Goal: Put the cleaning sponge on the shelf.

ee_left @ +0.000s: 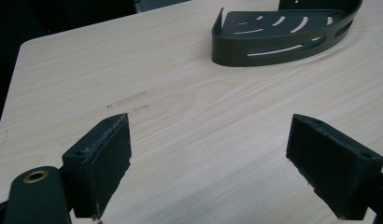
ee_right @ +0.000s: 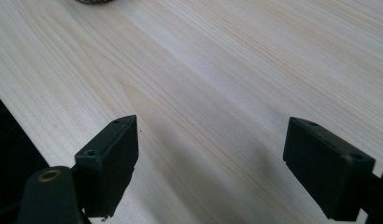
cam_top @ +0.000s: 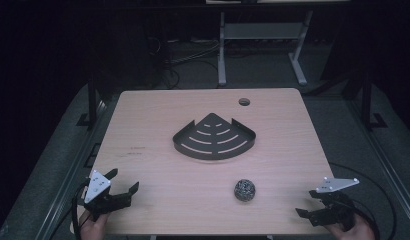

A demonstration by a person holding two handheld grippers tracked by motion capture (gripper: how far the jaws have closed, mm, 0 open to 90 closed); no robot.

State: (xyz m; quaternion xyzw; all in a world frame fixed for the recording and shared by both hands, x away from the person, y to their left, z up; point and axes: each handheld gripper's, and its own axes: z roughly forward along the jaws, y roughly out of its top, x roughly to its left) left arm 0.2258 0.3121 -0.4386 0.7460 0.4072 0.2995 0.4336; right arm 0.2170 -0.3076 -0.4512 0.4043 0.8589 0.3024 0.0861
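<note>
A dark fan-shaped slotted corner tray (cam_top: 214,138) lies at the middle of the light wooden table (cam_top: 158,165); in the left gripper view the tray (ee_left: 283,35) sits at the upper right. A round steel-wool scouring ball (cam_top: 244,190) rests nearer the front, right of centre, and its edge (ee_right: 92,1) peeks in at the top of the right gripper view. My left gripper (cam_top: 124,181) hovers open at the front left corner, nothing between its pads (ee_left: 108,158). My right gripper (cam_top: 305,202) stands open at the front right corner, jaws wide and empty (ee_right: 110,158).
A round cable hole (cam_top: 244,102) sits near the table's far edge. Behind the table stand white desk legs (cam_top: 222,50) and loose cables on a dark floor. Black frame rails run along both sides of the table.
</note>
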